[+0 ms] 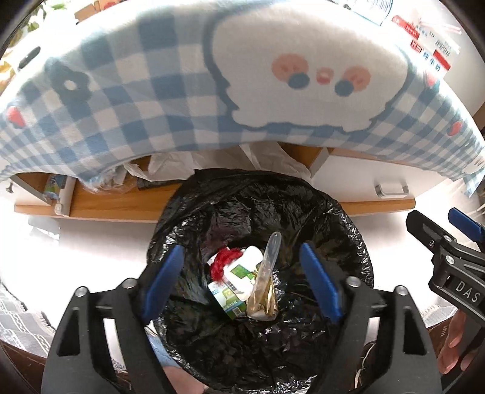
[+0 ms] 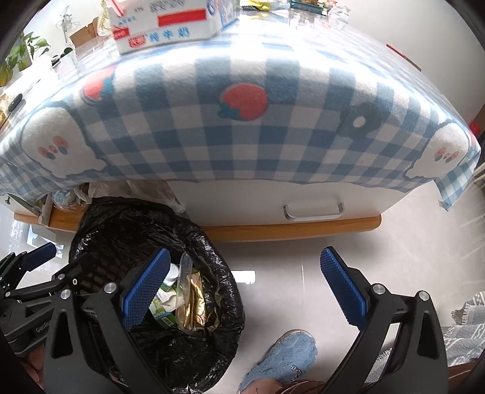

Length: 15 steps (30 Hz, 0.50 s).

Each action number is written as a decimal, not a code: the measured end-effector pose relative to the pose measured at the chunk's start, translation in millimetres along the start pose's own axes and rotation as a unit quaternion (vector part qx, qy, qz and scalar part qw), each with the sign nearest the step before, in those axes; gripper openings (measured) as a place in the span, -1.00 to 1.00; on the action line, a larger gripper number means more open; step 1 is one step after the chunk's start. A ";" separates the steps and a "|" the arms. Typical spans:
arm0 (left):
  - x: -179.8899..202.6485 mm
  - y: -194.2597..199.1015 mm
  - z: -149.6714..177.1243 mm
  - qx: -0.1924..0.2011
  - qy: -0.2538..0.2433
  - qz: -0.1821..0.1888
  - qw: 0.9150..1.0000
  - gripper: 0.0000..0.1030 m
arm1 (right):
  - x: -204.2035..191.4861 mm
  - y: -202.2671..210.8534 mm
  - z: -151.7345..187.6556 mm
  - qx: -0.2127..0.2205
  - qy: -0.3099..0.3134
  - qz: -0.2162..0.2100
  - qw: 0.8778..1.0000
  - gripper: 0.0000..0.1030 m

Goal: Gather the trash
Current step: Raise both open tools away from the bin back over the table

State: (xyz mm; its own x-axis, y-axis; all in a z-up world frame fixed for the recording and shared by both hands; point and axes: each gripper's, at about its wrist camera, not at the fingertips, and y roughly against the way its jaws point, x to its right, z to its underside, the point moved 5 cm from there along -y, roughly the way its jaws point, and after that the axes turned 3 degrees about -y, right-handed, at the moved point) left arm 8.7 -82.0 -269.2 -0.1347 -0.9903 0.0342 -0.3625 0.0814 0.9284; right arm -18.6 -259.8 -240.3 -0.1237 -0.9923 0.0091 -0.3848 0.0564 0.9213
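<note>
A bin lined with a black bag [image 1: 303,209] stands on the floor in front of a low table. Inside lie a green and white carton [image 1: 235,291], a red net scrap [image 1: 222,260], a gold wrapper [image 1: 262,298] and a clear plastic spoon [image 1: 272,245]. My left gripper [image 1: 242,282] is open and empty, right above the bin's mouth. My right gripper [image 2: 245,288] is open and empty, over the bin's right rim [image 2: 233,288] and the floor; it also shows at the right edge of the left wrist view [image 1: 448,239]. The carton [image 2: 162,309] and wrapper [image 2: 192,306] show in the right wrist view.
A blue checked cloth [image 2: 242,145] hangs over the table's front edge. A milk carton box [image 2: 169,27] sits on the table. A white drawer with a handle [image 2: 313,212] faces me. Crumpled bags [image 1: 169,163] lie on the shelf under the table. A blue slipper [image 2: 285,360] is on the floor.
</note>
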 end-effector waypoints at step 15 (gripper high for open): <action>-19.4 47.3 -4.2 0.040 0.015 -0.015 0.999 0.88 | -10.3 48.9 -8.3 0.040 0.009 -0.011 0.999 0.85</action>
State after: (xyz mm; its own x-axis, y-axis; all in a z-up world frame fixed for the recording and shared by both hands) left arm -2.0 -59.4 -224.4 -0.0961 -0.9952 0.0184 -0.4383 0.0589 0.8969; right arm -28.5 -247.7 -192.1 -0.0988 -0.9951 -0.0038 -0.4584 0.0421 0.8877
